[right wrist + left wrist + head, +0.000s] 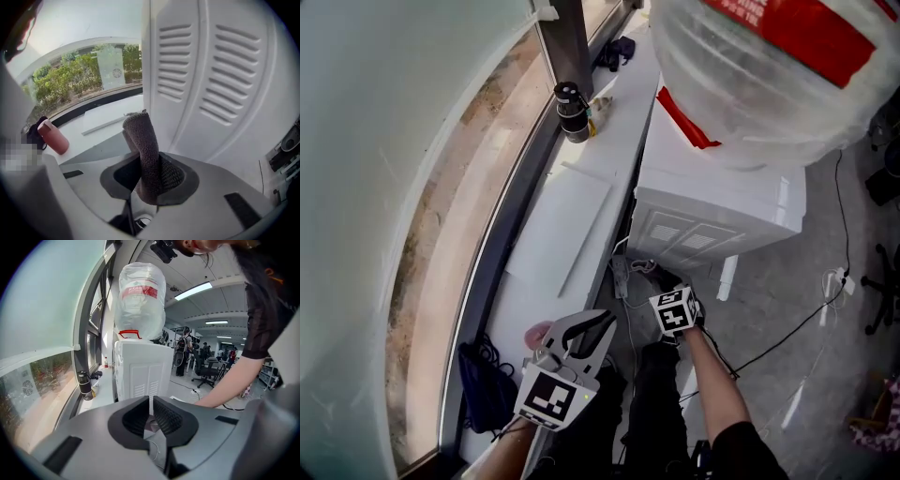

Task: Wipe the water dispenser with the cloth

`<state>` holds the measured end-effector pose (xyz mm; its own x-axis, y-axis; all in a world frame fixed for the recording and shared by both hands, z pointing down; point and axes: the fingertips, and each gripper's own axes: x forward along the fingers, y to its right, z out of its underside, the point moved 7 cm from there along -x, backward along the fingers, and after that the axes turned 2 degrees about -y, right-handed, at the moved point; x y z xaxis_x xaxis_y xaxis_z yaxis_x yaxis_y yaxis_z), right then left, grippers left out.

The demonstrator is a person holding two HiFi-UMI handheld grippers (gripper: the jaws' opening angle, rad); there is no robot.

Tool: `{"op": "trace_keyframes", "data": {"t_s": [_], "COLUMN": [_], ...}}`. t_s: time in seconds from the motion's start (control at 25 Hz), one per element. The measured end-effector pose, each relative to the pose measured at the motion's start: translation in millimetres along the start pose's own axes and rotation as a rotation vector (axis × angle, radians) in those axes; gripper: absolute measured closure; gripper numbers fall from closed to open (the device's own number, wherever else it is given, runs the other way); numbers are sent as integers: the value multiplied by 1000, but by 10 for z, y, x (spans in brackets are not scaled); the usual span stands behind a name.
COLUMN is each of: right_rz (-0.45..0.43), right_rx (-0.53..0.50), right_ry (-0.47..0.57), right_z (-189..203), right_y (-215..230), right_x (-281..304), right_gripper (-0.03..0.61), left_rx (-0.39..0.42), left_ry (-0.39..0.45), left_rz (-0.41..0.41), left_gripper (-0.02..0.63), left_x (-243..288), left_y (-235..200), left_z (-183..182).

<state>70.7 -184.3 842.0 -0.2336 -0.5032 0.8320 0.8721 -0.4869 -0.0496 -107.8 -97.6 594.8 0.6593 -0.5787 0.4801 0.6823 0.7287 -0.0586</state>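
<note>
The white water dispenser (712, 211) stands beside the window ledge with a big clear bottle (759, 66) on top. In the head view my right gripper (666, 283) is low down at the dispenser's vented back panel (225, 79). It is shut on a grey cloth (144, 152), whose folded end sticks up past the jaws close to the panel. My left gripper (602, 321) hangs further back over the ledge, jaws together with nothing between them. In the left gripper view the dispenser (143, 369) is about a metre ahead.
A black flask (572, 112) stands on the white ledge (525, 291), with a flat white board (562, 225) lying nearer. A pink bottle (51, 136) and a black bag (487, 384) sit by my left side. A power strip (621, 277) and cables (787, 328) lie on the floor.
</note>
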Motion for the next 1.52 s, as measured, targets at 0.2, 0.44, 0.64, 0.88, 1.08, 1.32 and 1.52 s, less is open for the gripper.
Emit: {"op": "trace_keyframes", "data": {"t_s": [0.2,0.44,0.64,0.88,1.08,1.32,1.52], "right_rz": [-31,-25,17,64,151,257,318], "right_rx": [-4,24,49,93,185,263,289], "right_ry": [10,-35,-32,-59,-84,-110,-123], "right_z": [-24,60,59,191,495,817,889], "right_y": [-174,-143,61,369,822,1345,1577], "right_x": [516,1001,1123,961,669,273,-27], "right_gripper": [477,477,477,477,477,477,477], "left_rx": [-3,-29,-51,-50,-40,-28,-29], "left_ry": [20,15,-8,-12,-18,-14,-22], "left_rz": [-34,-44,-41,-20,8,36,42], "left_gripper": [586,586,586,586,586,586,586], "left_x": [102,251,324,312,333,293,234], "left_y": [-8,41,99,183,246,326,344], "left_z": [203,508,700,660,527,343,272]}}
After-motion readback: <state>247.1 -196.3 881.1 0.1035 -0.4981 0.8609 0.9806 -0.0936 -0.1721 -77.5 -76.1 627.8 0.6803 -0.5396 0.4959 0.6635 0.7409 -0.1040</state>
